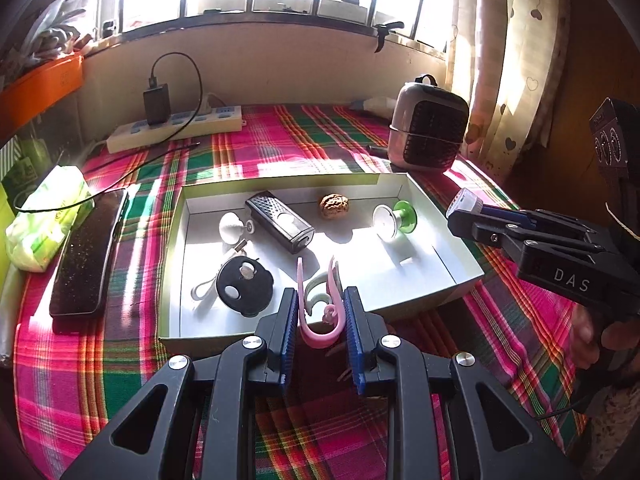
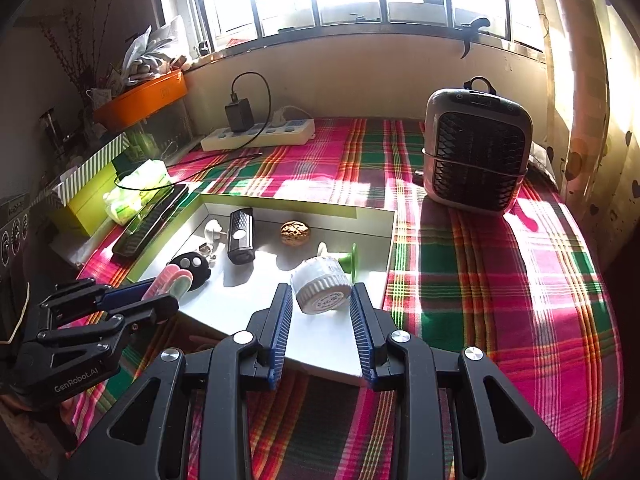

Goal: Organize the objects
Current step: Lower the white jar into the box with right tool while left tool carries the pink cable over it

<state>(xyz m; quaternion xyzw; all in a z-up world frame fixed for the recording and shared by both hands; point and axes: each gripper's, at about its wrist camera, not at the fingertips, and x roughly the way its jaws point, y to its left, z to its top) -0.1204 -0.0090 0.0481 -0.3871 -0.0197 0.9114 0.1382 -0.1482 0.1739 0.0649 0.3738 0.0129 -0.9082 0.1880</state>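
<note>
1. Over the near edge of the shallow white box, the left gripper pinches a pink hair clip between its blue pads; a pale green clip is nested against it.
2. At the box's right side, the right gripper has its jaws closed on a white ribbed jar, held above the box floor.
3. Inside the box lie a walnut, a black rectangular device, a round black fob and a green-and-white spool.
4. Beyond, on the plaid cloth, stand a small heater and a power strip.
</note>
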